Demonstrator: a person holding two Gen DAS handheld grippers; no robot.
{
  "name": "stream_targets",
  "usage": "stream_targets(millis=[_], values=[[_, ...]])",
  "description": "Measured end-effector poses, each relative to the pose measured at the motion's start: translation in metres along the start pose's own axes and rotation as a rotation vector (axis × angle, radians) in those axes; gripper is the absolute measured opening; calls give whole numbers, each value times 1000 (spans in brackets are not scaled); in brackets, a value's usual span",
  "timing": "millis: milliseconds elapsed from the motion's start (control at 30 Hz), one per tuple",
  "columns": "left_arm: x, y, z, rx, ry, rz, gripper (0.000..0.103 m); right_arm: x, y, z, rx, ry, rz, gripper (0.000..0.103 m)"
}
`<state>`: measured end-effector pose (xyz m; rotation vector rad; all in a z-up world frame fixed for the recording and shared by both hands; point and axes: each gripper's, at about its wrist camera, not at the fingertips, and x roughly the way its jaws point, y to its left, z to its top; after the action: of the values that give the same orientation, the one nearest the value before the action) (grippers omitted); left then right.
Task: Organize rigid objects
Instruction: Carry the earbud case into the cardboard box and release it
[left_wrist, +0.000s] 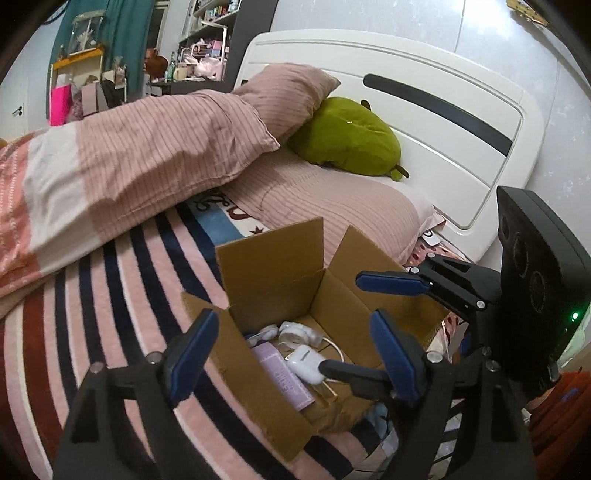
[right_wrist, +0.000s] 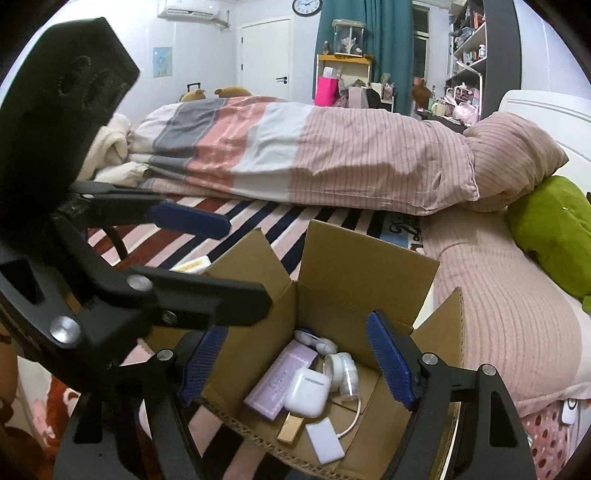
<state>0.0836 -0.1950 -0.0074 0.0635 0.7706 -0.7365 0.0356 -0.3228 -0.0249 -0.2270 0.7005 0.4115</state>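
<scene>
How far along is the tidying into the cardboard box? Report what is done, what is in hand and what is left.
Done: the open brown cardboard box on the striped bedspread holds a white earbud case, a lilac flat box, a gold bar-shaped item, a white cabled adapter and a small white jar.
In hand: nothing; left gripper and right gripper are open over the box.
Left: a pale flat item lies outside, beside a flap.
</scene>
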Motion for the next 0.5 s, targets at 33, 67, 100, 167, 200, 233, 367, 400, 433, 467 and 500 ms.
stream_targets(millis=[33, 67, 100, 167, 200, 233, 367, 400, 433, 467, 500], values=[[-4, 1, -1, 0, -5, 5, 82, 0, 0, 0, -2, 2, -2, 75], [-8, 2, -3, 0, -11, 9, 82, -1, 2, 0, -4, 5, -5, 75], [-12, 3, -5, -2, -16, 12, 82, -2, 4, 1, -6, 7, -7, 75], [-22, 8, -8, -10, -29, 18, 82, -2, 7, 3, -8, 10, -13, 75], [-27, 10, -10, -13, -37, 21, 82, -3, 10, 5, -9, 10, -15, 75], [-34, 14, -13, -19, -48, 26, 82, -3, 12, 6, -10, 11, -14, 75], [-58, 34, -25, -46, -83, 61, 82, -2, 32, 16, -21, 8, 5, 75], [-65, 40, -28, -55, -91, 73, 82, 0, 41, 21, -30, 7, 15, 75], [-72, 48, -33, -67, -99, 87, 82, 3, 48, 24, -37, 6, 22, 75], [-79, 57, -38, -81, -106, 103, 82, 6, 56, 27, -46, 5, 32, 75], [-85, 66, -43, -94, -112, 118, 82, 10, 64, 32, -55, 4, 43, 75]])
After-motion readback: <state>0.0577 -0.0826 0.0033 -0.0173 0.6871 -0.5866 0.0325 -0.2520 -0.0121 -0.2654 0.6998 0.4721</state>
